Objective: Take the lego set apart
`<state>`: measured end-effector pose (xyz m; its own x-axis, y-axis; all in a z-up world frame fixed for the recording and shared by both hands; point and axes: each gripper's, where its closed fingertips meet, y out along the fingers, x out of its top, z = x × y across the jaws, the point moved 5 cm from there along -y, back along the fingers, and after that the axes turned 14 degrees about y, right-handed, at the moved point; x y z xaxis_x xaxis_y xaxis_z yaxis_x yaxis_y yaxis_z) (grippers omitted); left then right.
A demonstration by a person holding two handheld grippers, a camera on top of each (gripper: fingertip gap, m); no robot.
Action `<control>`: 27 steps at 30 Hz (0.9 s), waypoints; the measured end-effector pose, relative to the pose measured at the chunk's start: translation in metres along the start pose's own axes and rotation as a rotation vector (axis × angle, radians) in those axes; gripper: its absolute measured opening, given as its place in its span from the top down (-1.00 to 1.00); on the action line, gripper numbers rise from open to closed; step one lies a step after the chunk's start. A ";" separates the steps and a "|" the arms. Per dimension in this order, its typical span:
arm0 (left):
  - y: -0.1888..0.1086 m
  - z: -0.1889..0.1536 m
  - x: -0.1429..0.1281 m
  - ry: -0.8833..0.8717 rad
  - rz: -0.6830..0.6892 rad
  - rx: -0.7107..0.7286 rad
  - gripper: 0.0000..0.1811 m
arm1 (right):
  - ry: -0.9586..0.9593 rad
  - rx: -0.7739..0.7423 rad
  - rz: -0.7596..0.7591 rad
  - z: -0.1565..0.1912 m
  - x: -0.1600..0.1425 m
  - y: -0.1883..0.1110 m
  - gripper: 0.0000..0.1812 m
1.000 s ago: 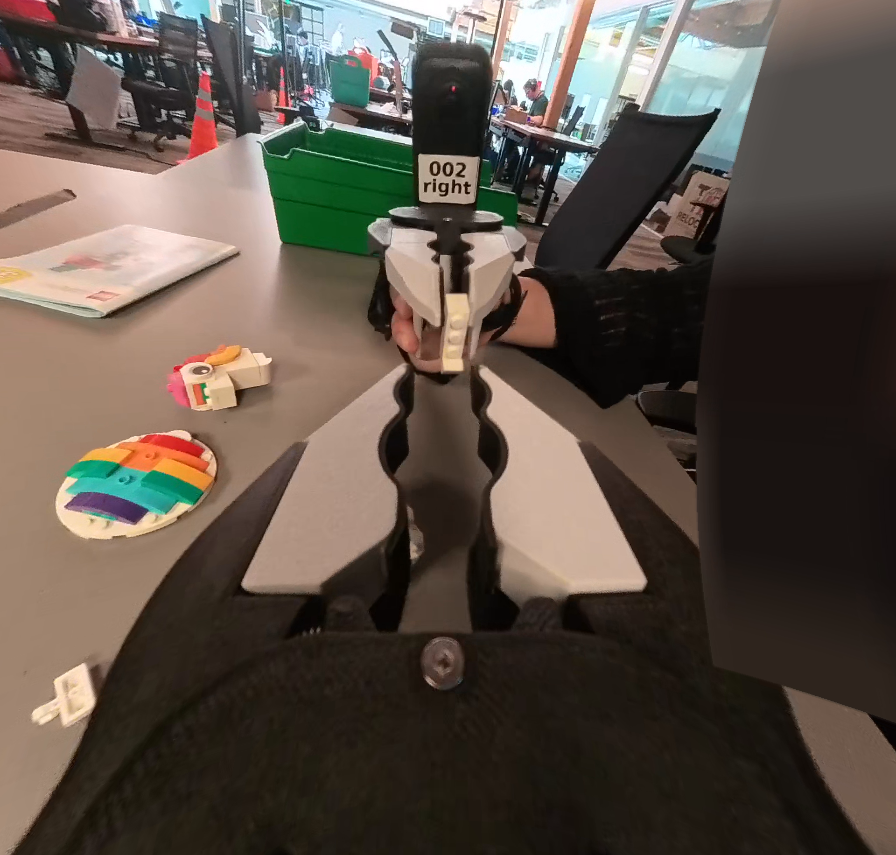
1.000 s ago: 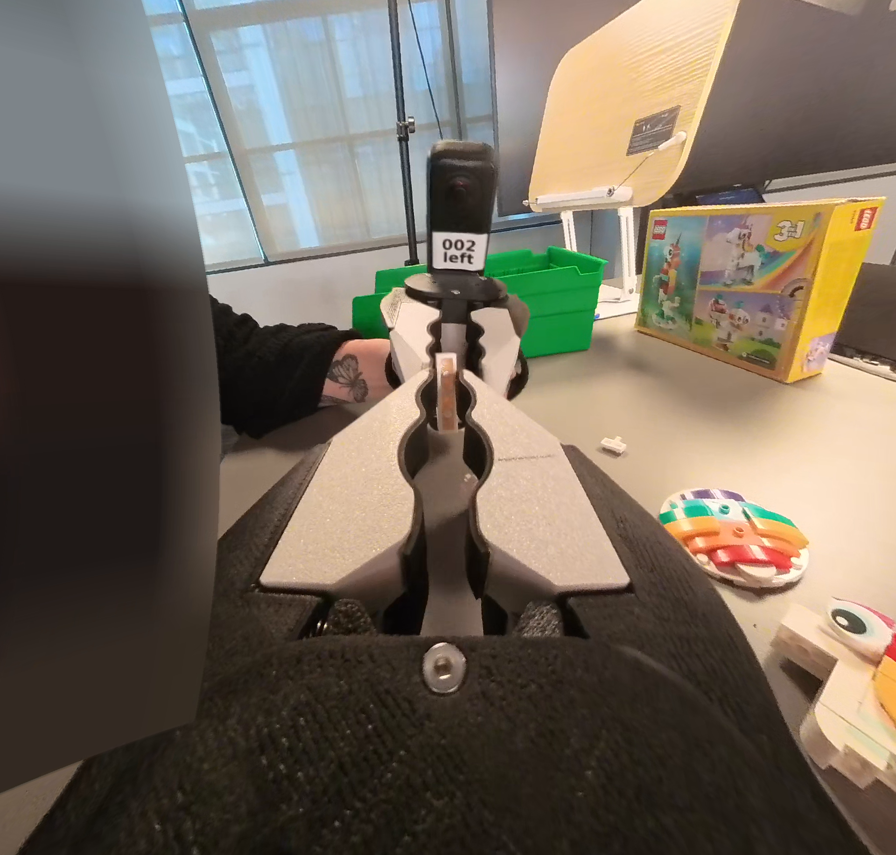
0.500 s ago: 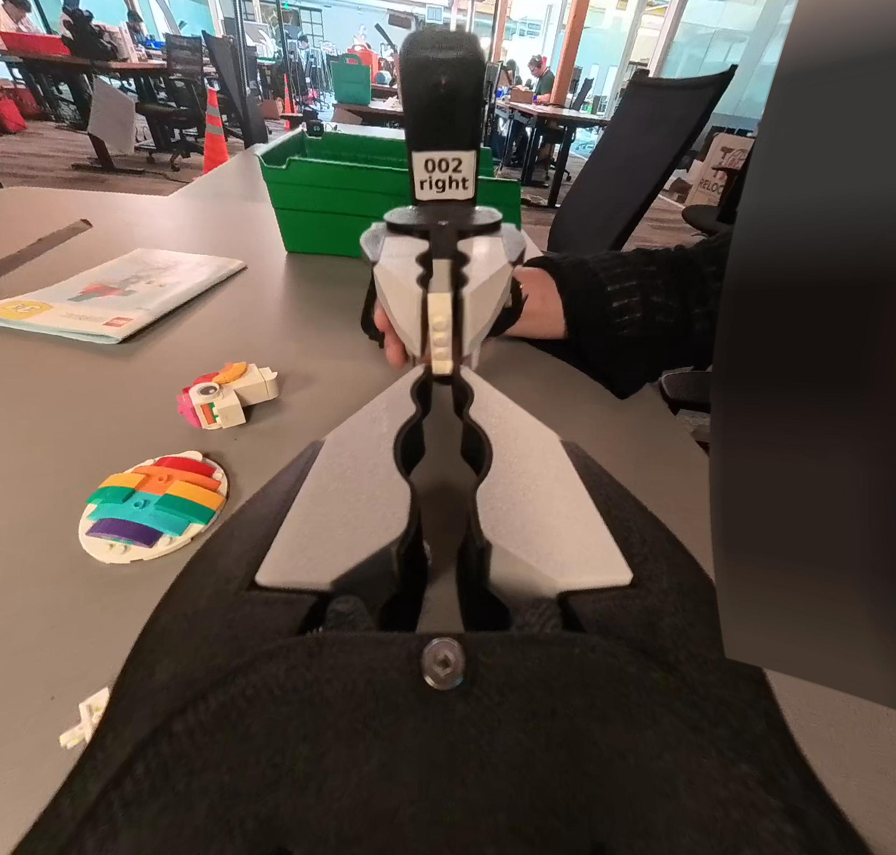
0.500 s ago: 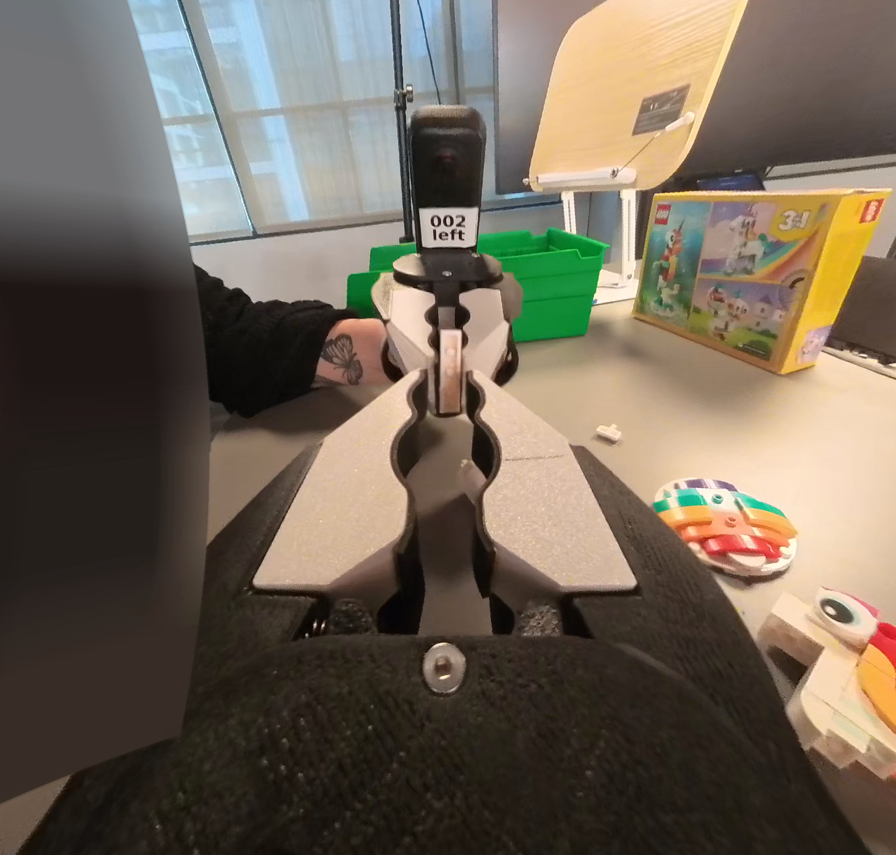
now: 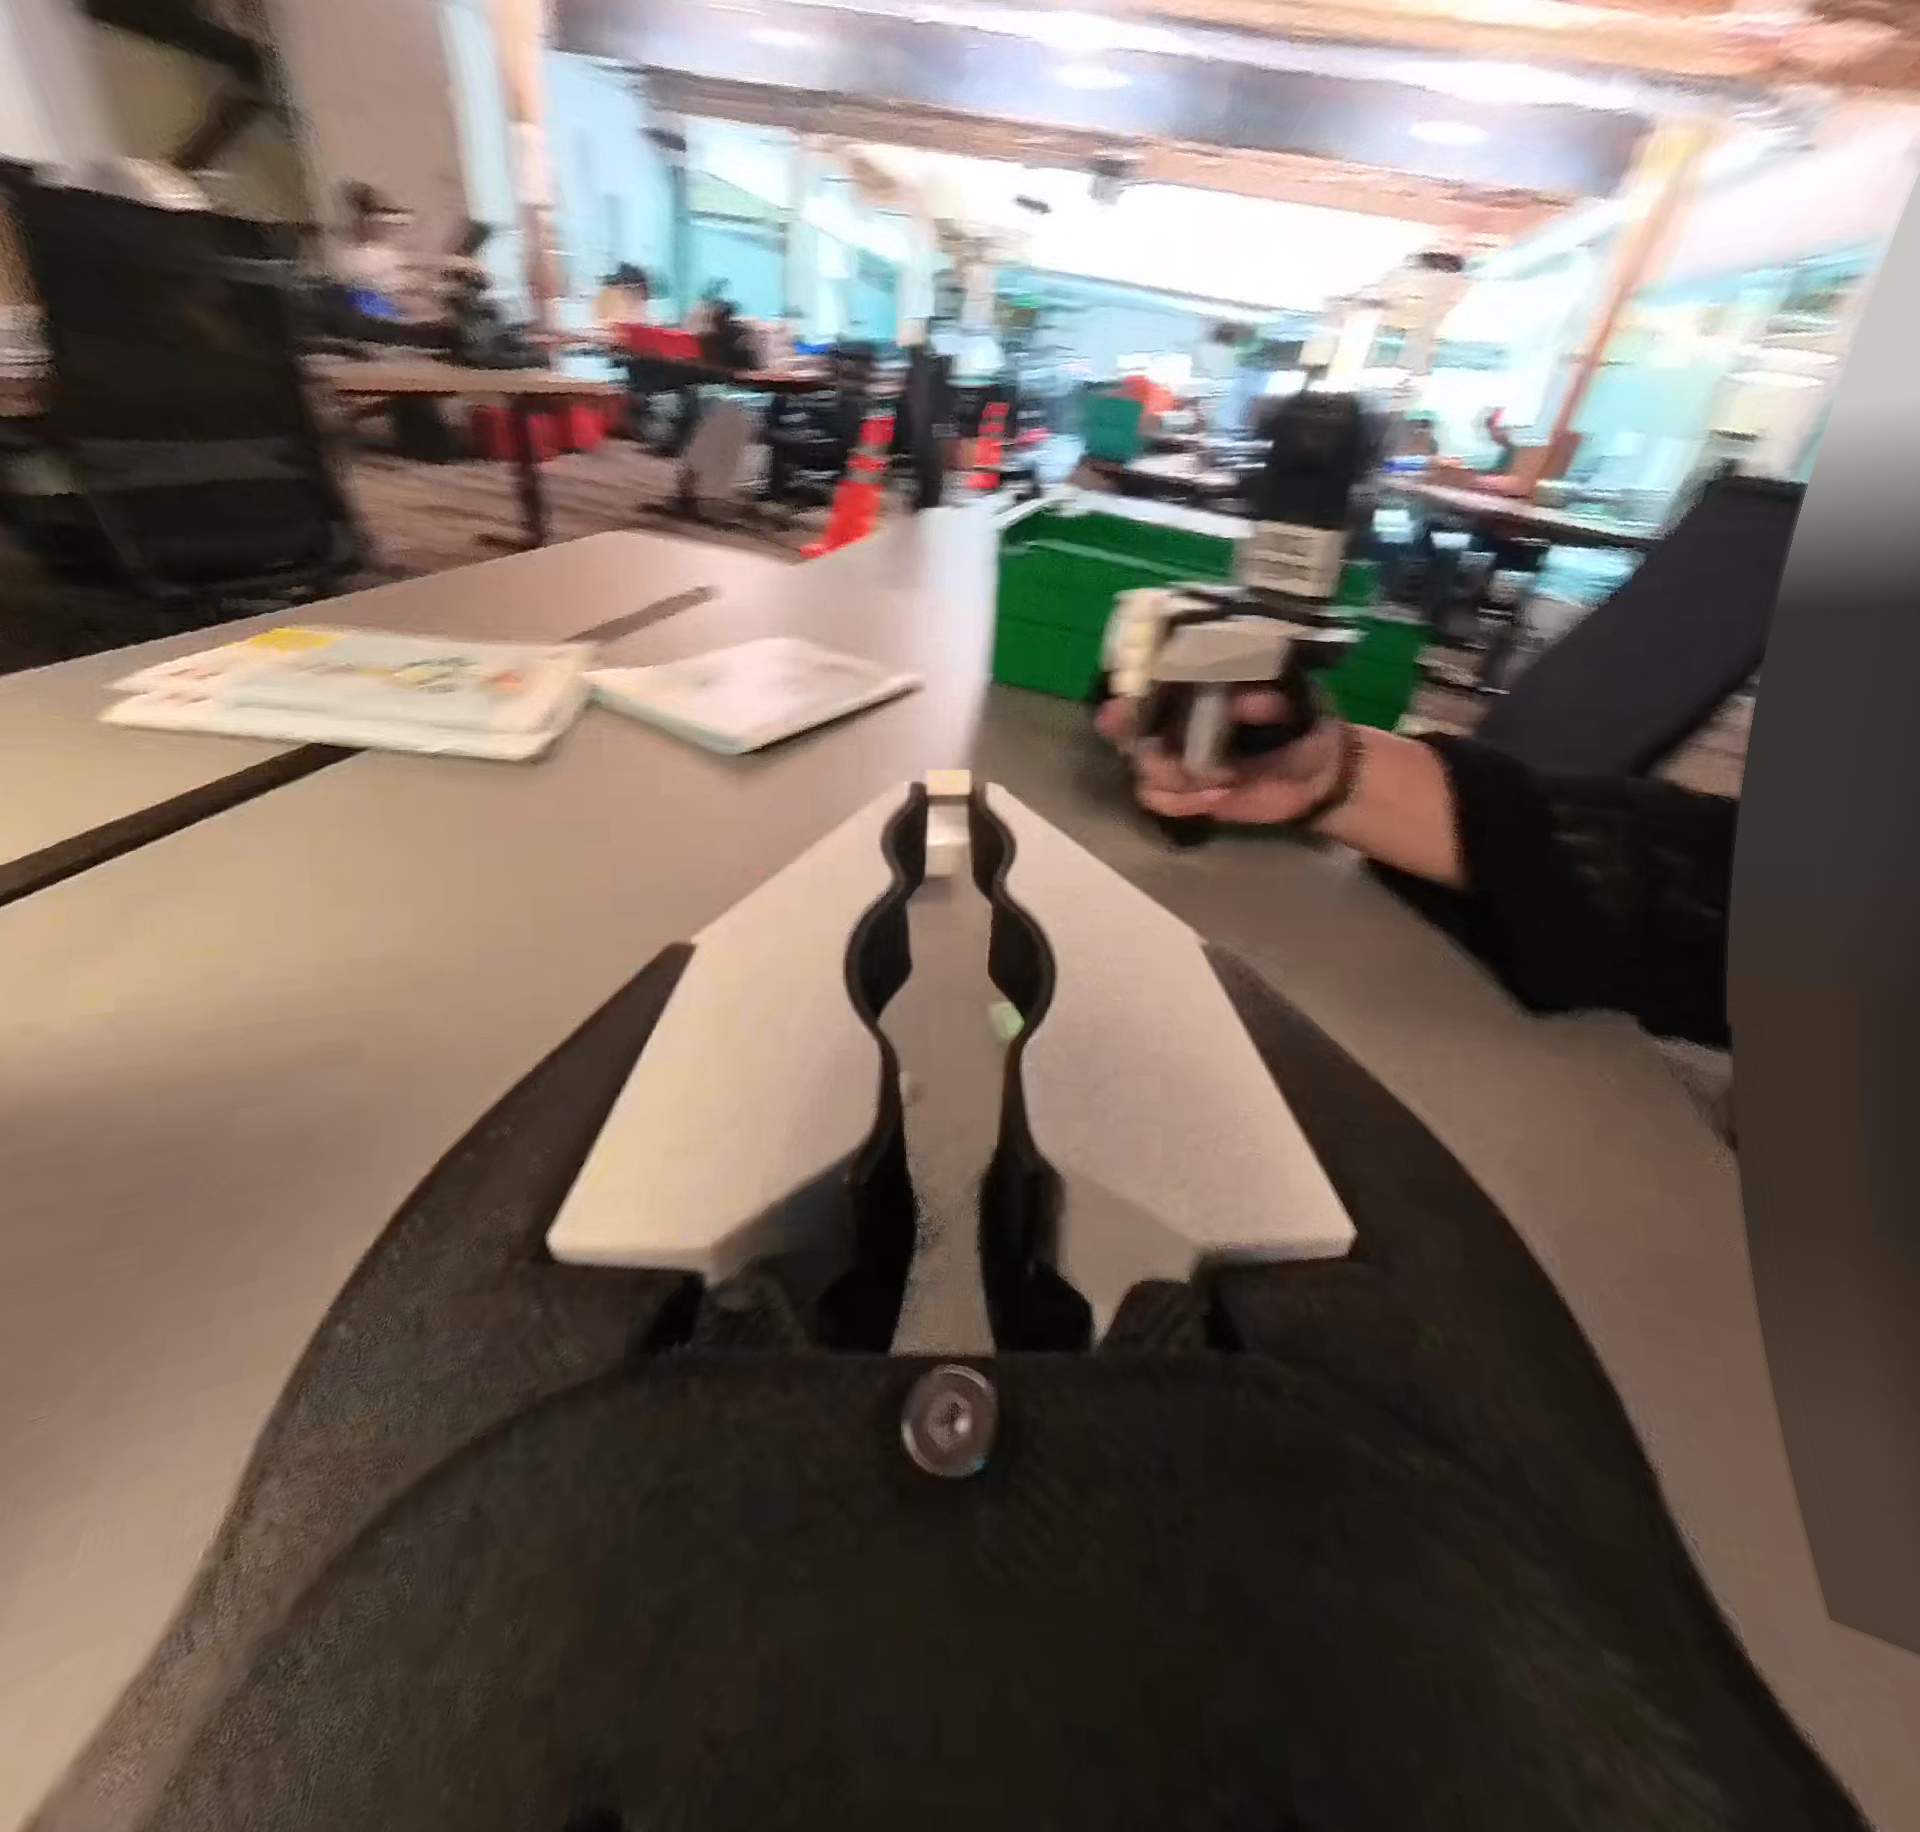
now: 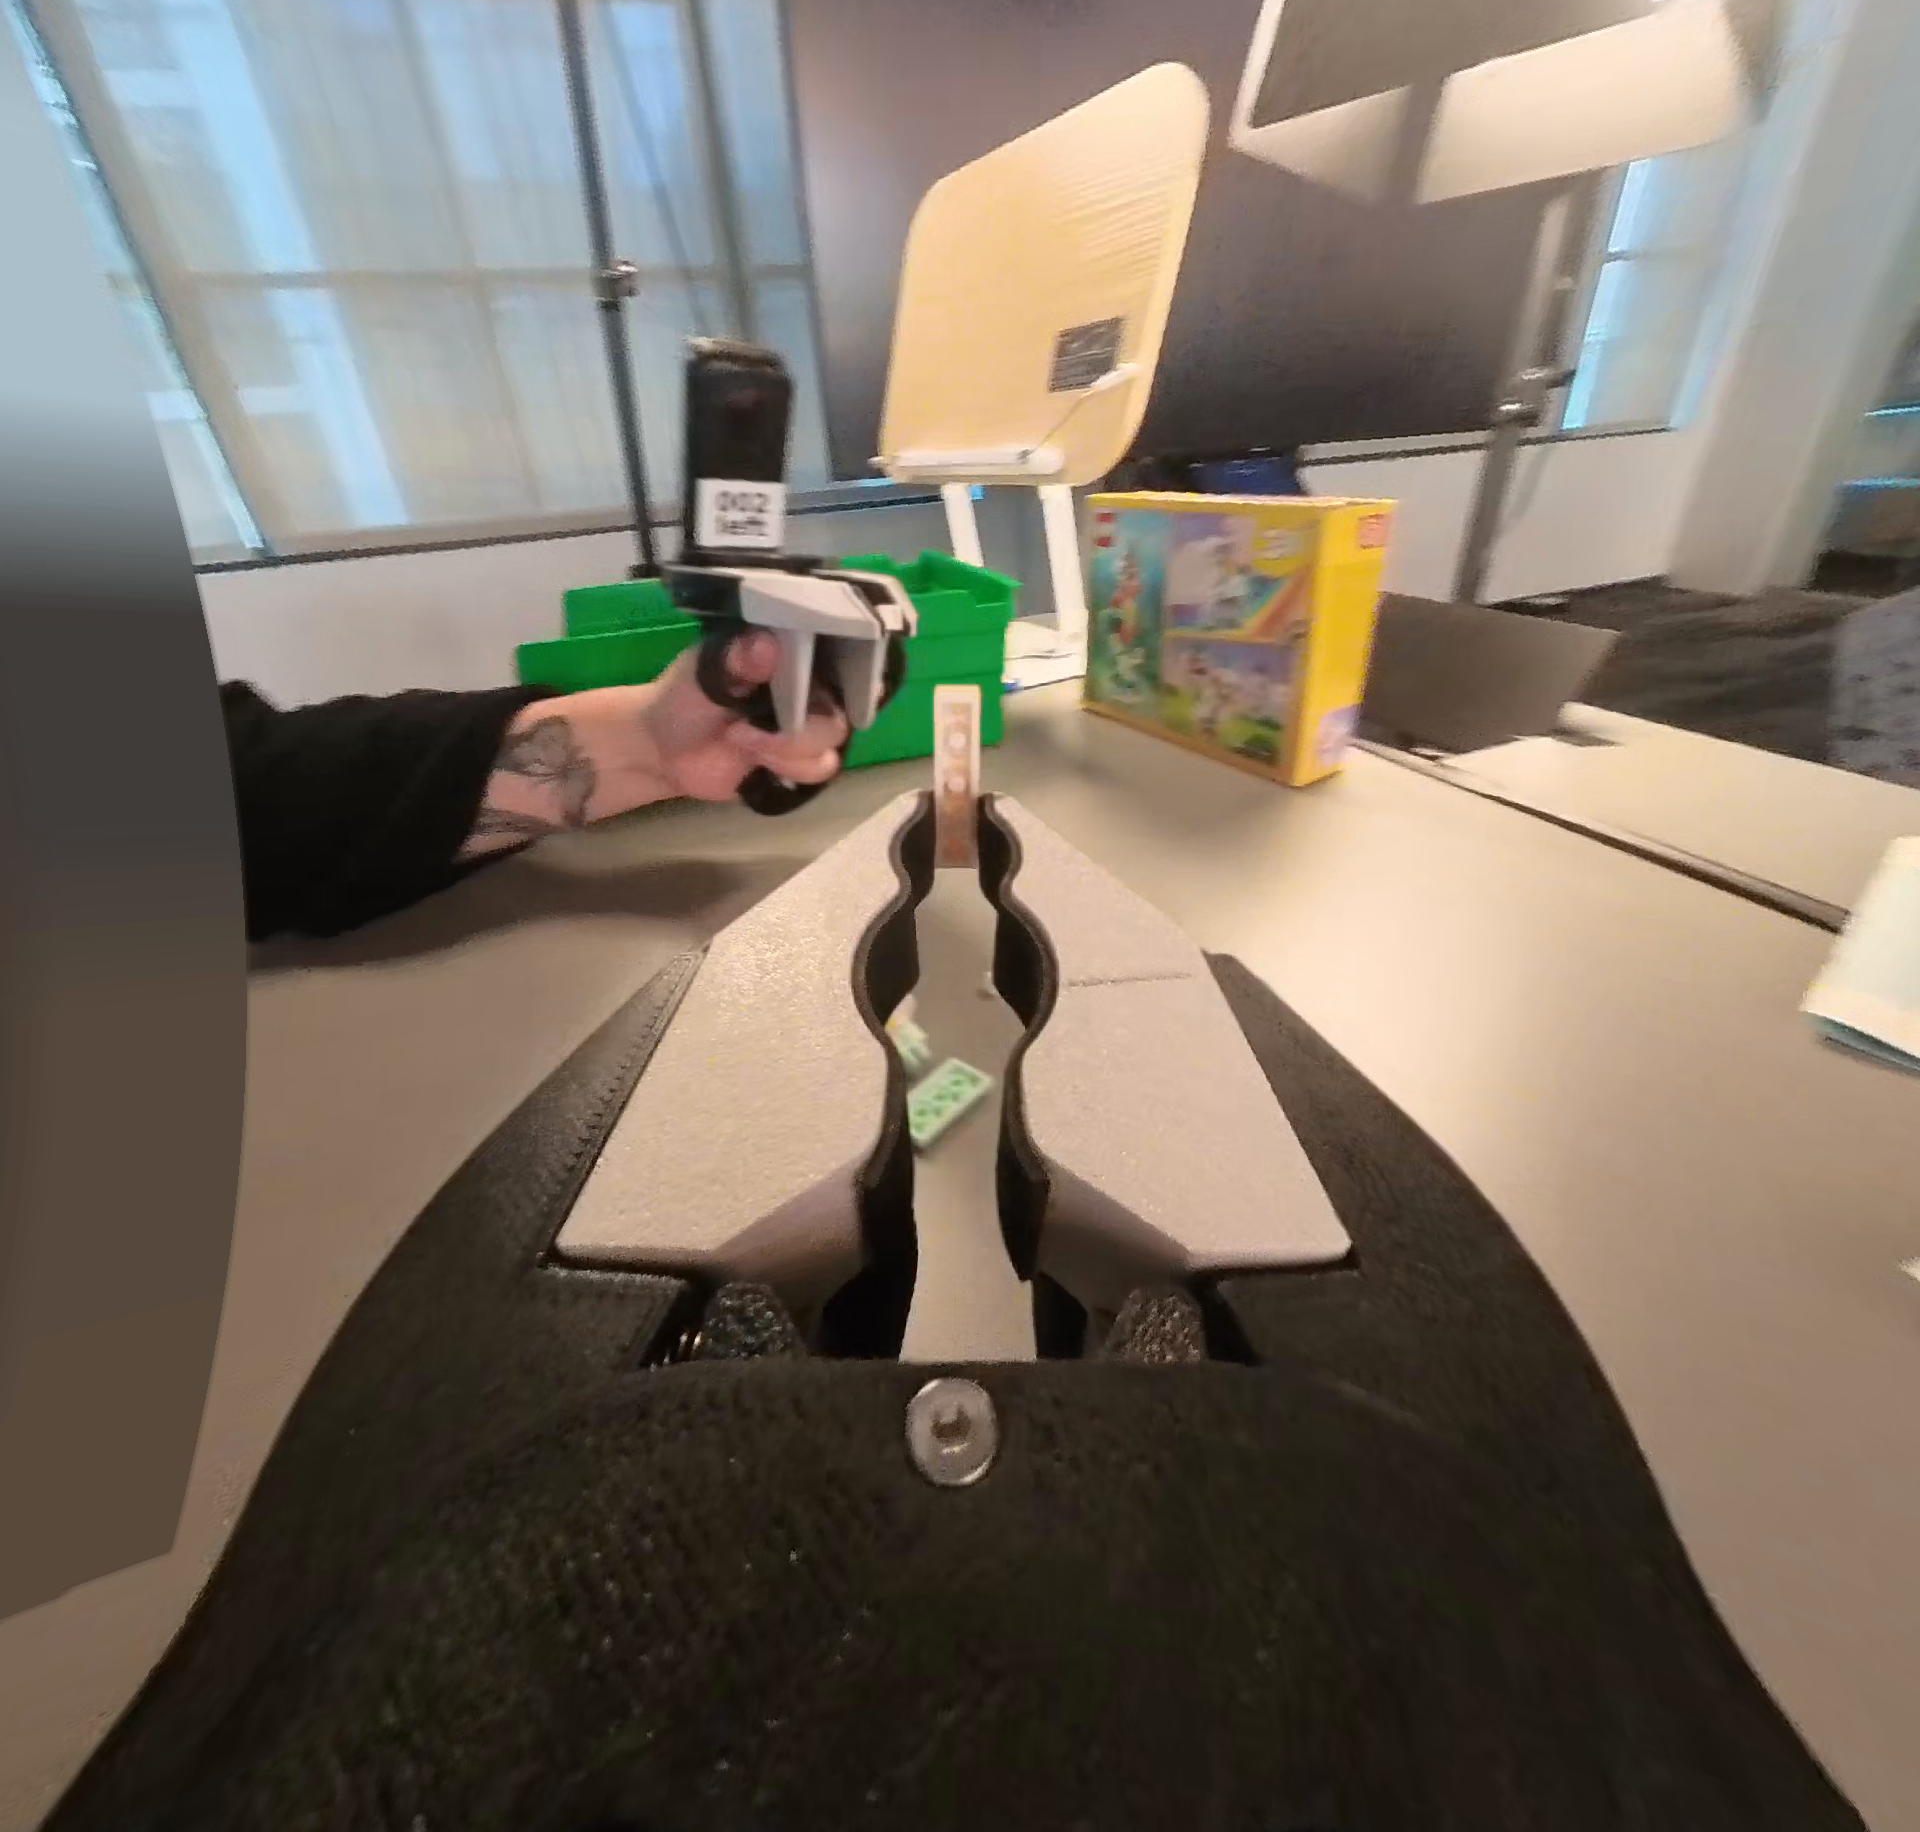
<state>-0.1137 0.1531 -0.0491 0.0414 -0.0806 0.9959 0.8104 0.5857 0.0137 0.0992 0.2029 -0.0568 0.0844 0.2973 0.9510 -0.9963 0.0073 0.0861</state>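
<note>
My left gripper [image 5: 948,797] is shut on a small white lego piece [image 5: 948,832] held at its tips above the grey table [image 5: 416,951]. My right gripper [image 6: 954,808] is shut on a thin white lego plate [image 6: 956,754] that stands upright out of its tips. The two grippers are apart. The right gripper also shows in the left wrist view [image 5: 1143,655], blurred, with the plate [image 5: 1130,644] at its tips. The left gripper shows in the right wrist view [image 6: 894,619], turned sideways. A small pale green plate [image 6: 948,1096] lies on the table under my right gripper.
A green bin [image 6: 935,629] stands at the back of the table, with a yellow lego box [image 6: 1236,629] to its right. Instruction booklets [image 5: 353,691] lie at the far left of the left wrist view. A black office chair [image 5: 1662,619] stands beyond the table's edge. My right fingertips sit around 12 centimeters from my left ones.
The grippers were tip to tip on one white piece; now they have pulled apart, each holding a part. Both views have swung, and the rainbow plate and unicorn head are out of view.
</note>
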 end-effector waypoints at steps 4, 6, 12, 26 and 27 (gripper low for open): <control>-0.006 0.032 -0.039 0.022 0.260 0.288 0.92 | -0.189 -0.249 -0.020 -0.020 -0.005 0.001 0.94; -0.004 0.035 -0.054 0.069 0.398 0.323 0.92 | -0.344 -0.368 -0.034 -0.025 -0.005 -0.001 0.94; 0.006 0.030 -0.075 0.160 0.601 0.309 0.92 | -0.688 -0.546 0.027 -0.028 -0.008 0.000 0.94; 0.006 0.030 -0.093 -0.004 0.735 0.300 0.21 | -0.996 -0.586 0.144 -0.018 -0.021 0.012 0.94; 0.009 0.028 -0.087 0.003 0.675 0.294 0.18 | -1.069 -0.588 0.166 -0.015 -0.023 0.015 0.94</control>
<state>-0.1263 0.1882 -0.1328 0.4777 0.3725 0.7956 0.4176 0.7005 -0.5787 0.0822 0.2105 -0.0821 -0.3464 -0.5932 0.7267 -0.8298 0.5551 0.0576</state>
